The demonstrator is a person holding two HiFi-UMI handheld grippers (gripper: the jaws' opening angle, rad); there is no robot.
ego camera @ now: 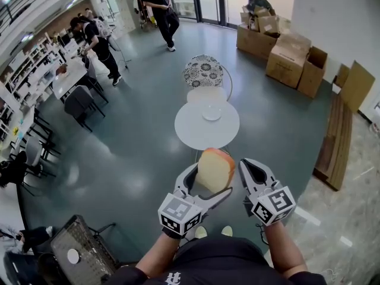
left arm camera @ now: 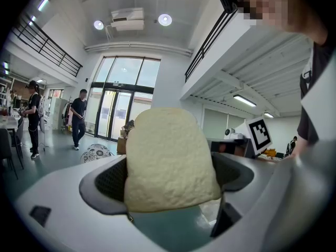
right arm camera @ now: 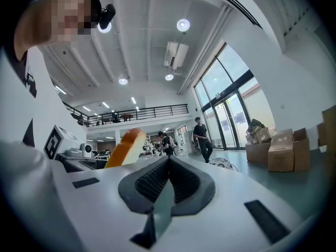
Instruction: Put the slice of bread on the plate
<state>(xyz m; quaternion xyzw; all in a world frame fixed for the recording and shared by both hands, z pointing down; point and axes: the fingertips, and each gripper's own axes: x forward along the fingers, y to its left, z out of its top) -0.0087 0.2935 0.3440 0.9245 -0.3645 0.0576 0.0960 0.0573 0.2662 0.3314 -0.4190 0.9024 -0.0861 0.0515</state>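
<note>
Cream-coloured crumb and an orange-brown crust mark the thick slice of bread point(ego camera: 215, 170) that your left gripper point(ego camera: 206, 181) grasps. In the left gripper view, its dark ribbed pads point(left arm camera: 107, 182) press on the lower sides of the slice, which stands upright and rises well above the jaws. You hold the bread in the air in front of your body, over the grey-green floor point(ego camera: 136, 141) and on the near side of the round white table point(ego camera: 193, 132). The small white plate point(ego camera: 212, 113) lies on the far part of that table, well apart from the bread. Just behind the table stands a chair with a black-and-white patterned cushion point(ego camera: 203, 70).

Your right gripper point(ego camera: 246, 164) hovers just beside the left one and is clenched on nothing. The right gripper view shows its jaws meeting at the tips. The slice appears edge-on at that view's left, with its crust uppermost.

Brown cardboard boxes point(ego camera: 285, 52) are piled along the far right wall. Two people in black clothes point(ego camera: 101, 43) are farther back on the floor, one beside a long white desk point(ego camera: 68, 76).
</note>
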